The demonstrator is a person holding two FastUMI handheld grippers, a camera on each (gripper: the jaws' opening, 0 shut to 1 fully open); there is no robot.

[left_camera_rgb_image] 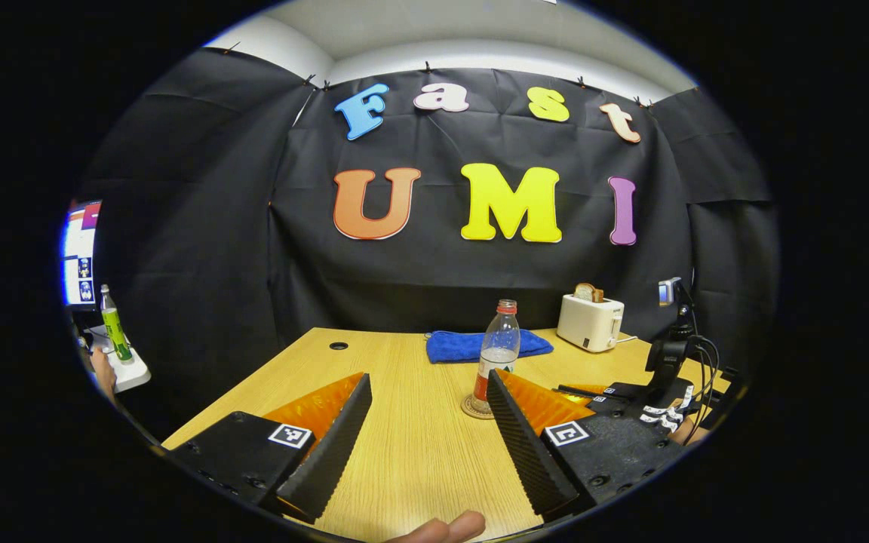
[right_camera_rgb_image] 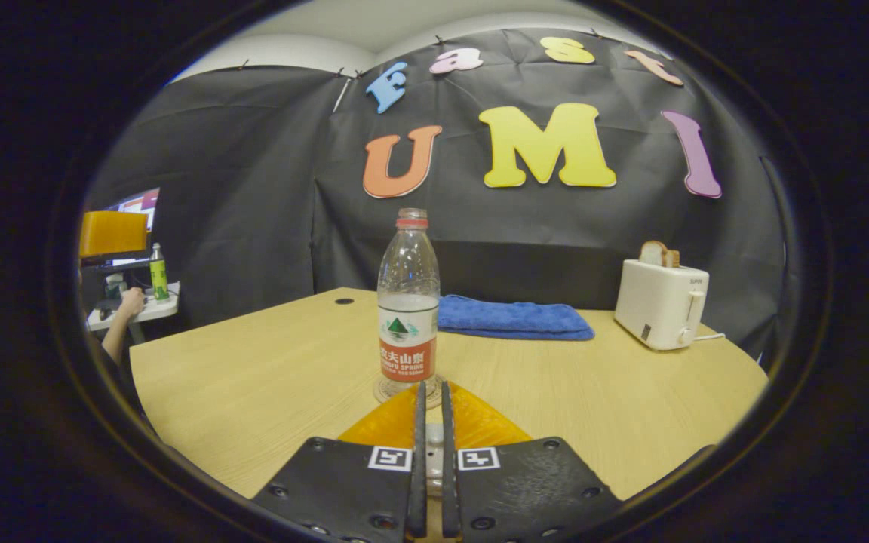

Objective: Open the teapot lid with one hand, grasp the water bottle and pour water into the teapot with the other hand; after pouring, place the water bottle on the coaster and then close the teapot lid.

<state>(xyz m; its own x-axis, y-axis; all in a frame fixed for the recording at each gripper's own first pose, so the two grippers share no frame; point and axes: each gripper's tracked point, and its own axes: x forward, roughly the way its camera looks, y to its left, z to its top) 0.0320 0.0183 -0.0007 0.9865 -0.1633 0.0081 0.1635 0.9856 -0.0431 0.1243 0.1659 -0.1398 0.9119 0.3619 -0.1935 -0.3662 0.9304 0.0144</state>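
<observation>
We see the water bottle (right_camera_rgb_image: 407,302) upright on the coaster (right_camera_rgb_image: 393,391), near the worktop middle. It is clear plastic w/ red neck ring, no cap visible, white-and-red label, approx. half full. The coaster is round, light-coloured, mostly hidden under the bottle base in both views.
</observation>
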